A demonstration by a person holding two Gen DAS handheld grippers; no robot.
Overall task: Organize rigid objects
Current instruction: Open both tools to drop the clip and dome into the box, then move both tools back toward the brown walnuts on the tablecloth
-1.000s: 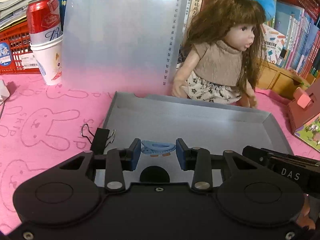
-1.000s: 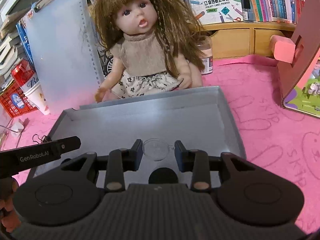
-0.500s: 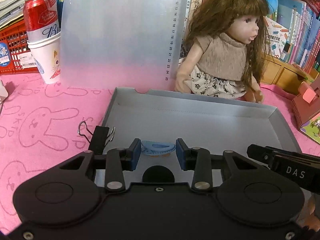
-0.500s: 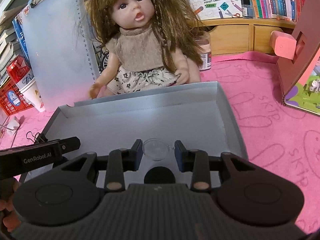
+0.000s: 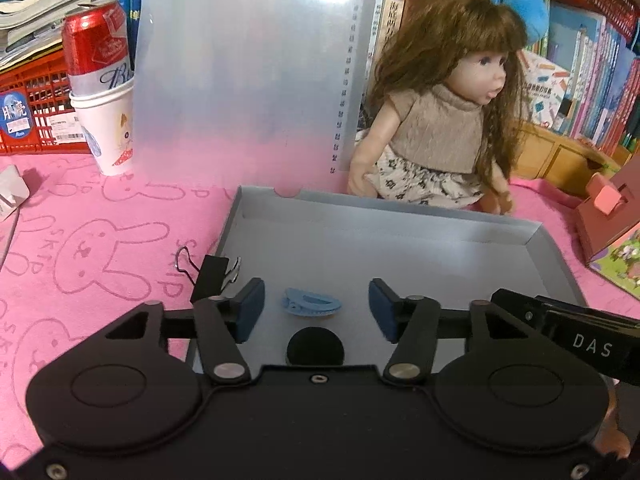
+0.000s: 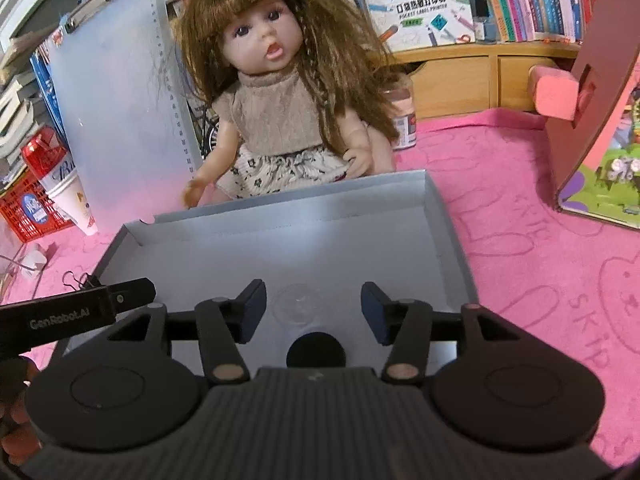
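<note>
A grey cardboard tray [image 5: 400,240] [image 6: 280,240] lies on the pink cloth. A blue hair clip [image 5: 310,302] lies on the tray floor between the fingers of my open left gripper [image 5: 316,306], free of the pads. A small clear round lid [image 6: 296,306] lies on the tray floor between the fingers of my open right gripper [image 6: 312,306], also untouched. A black binder clip [image 5: 210,276] sits at the tray's left edge, by my left gripper's left finger; it also shows in the right wrist view [image 6: 80,280].
A doll [image 5: 440,120] [image 6: 288,100] sits behind the tray. A translucent clipboard [image 5: 248,72] stands at back left, beside a red can in paper cups [image 5: 102,92] and a red basket [image 5: 32,112]. A pink cardboard house [image 6: 600,112] stands right. Bookshelves line the back.
Both grippers have opened. The left let go of the blue hair clip and the right let go of the clear lid; both things now lie on the tray floor.
</note>
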